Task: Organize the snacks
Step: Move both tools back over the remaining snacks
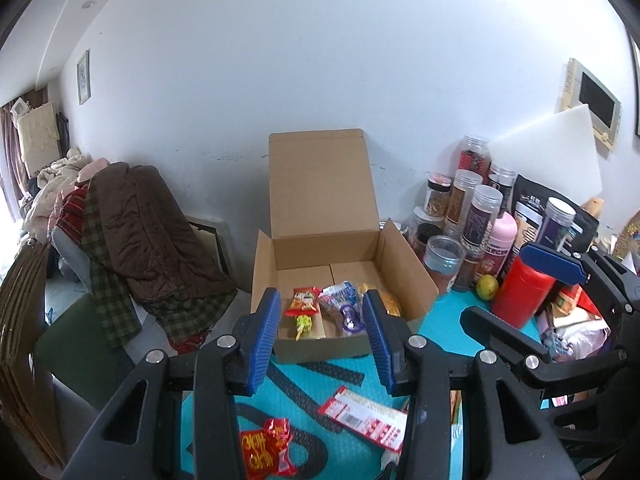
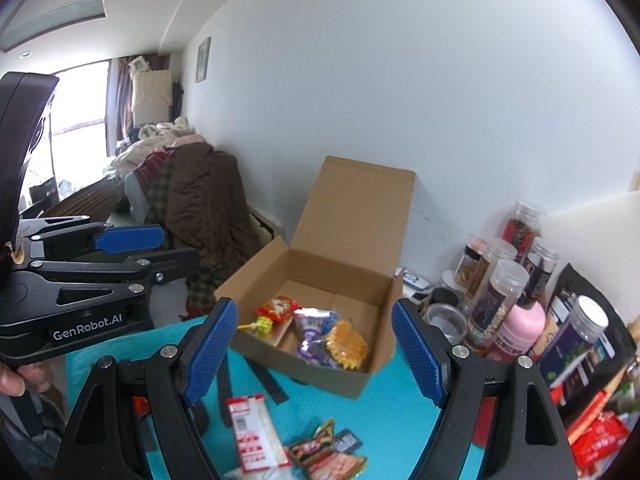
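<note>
An open cardboard box (image 1: 404,276) (image 2: 304,372) stands on the teal mat against the wall, lid up. Inside lie a red packet (image 1: 304,300) (image 2: 278,308), a purple-white packet (image 1: 340,294) (image 2: 312,320), a yellow snack (image 1: 386,300) (image 2: 346,344) and a yellow-green lollipop (image 1: 303,323). In front of the box lie a red-and-white packet (image 1: 366,420) (image 2: 256,432), a crinkly red packet (image 1: 266,450) and a brown-orange packet (image 2: 328,454). My left gripper (image 1: 322,340) (image 2: 160,248) hovers before the box, open and holding nothing. My right gripper (image 2: 316,354) (image 1: 498,284) is beside it, open wider, also holding nothing.
Several clear jars (image 1: 476,208) (image 2: 500,292), a pink bottle (image 1: 500,240), a red bottle (image 1: 520,296), a lime (image 1: 487,287) and dark bags crowd the right. A white board (image 1: 548,152) leans on the wall. A chair piled with clothes (image 1: 136,236) stands left of the table.
</note>
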Demonstrator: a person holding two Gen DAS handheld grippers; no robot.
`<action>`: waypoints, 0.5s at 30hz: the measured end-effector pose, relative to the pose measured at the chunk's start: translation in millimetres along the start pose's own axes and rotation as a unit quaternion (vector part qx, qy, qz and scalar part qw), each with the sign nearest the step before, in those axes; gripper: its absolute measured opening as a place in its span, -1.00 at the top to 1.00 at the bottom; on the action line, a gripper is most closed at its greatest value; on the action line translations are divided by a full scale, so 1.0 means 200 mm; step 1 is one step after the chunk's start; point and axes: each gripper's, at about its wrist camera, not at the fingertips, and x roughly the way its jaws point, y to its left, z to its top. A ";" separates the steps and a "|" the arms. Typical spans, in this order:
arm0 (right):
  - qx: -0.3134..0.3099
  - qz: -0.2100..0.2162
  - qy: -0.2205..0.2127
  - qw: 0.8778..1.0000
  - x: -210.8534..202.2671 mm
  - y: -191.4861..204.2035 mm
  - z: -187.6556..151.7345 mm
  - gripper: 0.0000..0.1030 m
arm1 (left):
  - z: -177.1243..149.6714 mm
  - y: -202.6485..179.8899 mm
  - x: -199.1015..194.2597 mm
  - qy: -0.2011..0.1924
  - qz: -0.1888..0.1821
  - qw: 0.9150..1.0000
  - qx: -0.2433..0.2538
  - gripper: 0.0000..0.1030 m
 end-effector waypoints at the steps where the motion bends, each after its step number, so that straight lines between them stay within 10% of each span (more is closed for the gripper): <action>1: 0.000 0.000 -0.001 1.000 -0.02 0.02 -0.01 -0.56 | -0.01 0.00 -0.02 -0.001 0.000 1.000 0.001 0.18; 15: 0.013 0.008 0.011 1.000 -0.19 0.19 -0.23 -0.56 | -0.25 0.02 -0.22 0.012 -0.018 1.000 0.022 0.18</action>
